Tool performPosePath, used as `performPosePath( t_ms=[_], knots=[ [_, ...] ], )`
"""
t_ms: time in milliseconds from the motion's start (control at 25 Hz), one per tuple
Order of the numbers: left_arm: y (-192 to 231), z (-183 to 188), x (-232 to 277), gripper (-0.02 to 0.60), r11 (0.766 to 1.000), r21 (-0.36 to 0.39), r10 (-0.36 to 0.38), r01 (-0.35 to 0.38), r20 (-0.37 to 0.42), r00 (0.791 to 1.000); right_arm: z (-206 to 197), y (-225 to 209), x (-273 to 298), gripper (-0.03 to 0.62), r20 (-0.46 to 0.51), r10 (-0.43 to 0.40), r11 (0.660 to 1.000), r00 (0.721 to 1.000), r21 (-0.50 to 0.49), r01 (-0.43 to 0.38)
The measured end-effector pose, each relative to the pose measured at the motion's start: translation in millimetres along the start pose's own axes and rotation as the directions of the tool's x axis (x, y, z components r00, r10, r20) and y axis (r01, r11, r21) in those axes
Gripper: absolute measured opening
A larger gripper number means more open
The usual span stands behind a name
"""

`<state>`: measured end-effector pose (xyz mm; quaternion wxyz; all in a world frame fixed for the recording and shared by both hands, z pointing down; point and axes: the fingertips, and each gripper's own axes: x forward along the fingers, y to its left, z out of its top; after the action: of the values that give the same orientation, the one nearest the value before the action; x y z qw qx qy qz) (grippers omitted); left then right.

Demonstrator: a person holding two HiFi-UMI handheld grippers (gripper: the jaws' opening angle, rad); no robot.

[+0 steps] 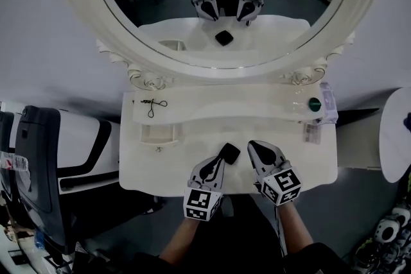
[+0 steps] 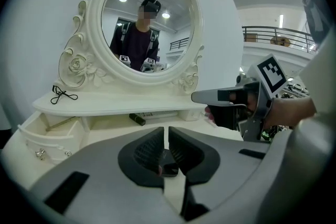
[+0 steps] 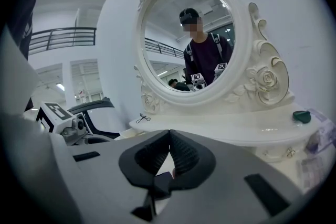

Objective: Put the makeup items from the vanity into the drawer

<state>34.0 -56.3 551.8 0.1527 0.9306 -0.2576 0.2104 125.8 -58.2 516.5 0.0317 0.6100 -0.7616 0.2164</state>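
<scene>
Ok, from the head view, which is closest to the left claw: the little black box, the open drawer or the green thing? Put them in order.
1. Little black box: right by the left claw's tip.
2. Open drawer: off to its left.
3. Green thing: far right, at the back.

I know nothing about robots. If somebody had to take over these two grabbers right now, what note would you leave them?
Left gripper: jaws shut, empty. Right gripper: jaws shut, empty. Both hover over the front of the vanity.
Drawer, left side: open; contents unclear.
Not yet put away: black compact on the top just ahead of the left gripper; black tube under the shelf; black loop on the shelf's left; green item and packets at its right end.
Left to do: move each into the drawer.
</scene>
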Motion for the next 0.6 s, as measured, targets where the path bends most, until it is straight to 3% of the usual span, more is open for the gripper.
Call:
performPosePath(
  t_ms=[120, 280, 600],
  knots=[
    [2.7, -6.6, 8.0, 0.023, 1.0, 0.016, 0.014, -0.014, -0.013, 1.0, -3.4, 0.2, 3.2, 0.023, -0.007, 0.003, 1.0, 1.0, 0.005, -0.003],
    [3.6, -24.4, 23.8, 0.143, 1.0, 0.016, 0.014, -0.012, -0.073, 0.997, -9.8, -3.2, 6.9, 0.023, -0.021, 0.001, 1.0, 1.0, 0.016, 0.0],
    [6.9, -70.7, 59.1, 0.261, 0.999, 0.045, 0.023, -0.014, -0.225, 0.974, -24.9, -18.4, 8.3, 0.023, -0.042, -0.014, 0.999, 0.999, 0.051, 0.017]
  ],
)
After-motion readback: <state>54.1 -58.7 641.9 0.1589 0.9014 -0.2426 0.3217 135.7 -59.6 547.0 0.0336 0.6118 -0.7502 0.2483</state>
